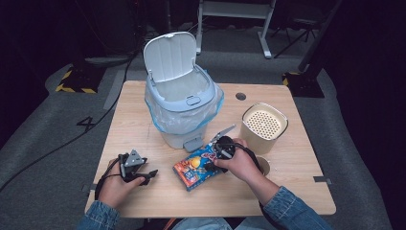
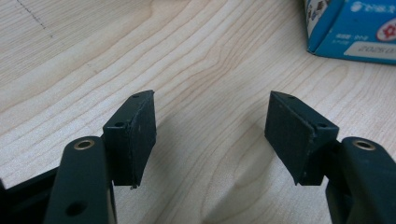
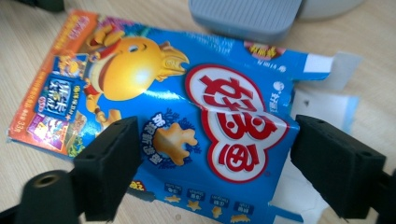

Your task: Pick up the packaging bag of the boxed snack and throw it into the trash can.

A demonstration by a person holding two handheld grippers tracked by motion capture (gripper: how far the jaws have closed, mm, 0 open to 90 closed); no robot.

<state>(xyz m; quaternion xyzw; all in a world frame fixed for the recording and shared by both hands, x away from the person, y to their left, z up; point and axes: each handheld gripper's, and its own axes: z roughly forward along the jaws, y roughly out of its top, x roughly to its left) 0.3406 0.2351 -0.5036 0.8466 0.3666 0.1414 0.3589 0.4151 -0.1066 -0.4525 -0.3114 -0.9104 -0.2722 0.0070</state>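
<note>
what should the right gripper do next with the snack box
Probably lower a little and close on the snack box. The right gripper has its jaws open on either side of the flattened box, which lies on the table just before the bin, whose lid stands open.

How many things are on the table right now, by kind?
Pedal bin with its lid up and a bag liner: 1
Snack box, blue, lying flat: 1
Beige canister with a perforated top: 1
Round brownish item beside the right hand, mostly hidden: 1
Total: 4
</note>
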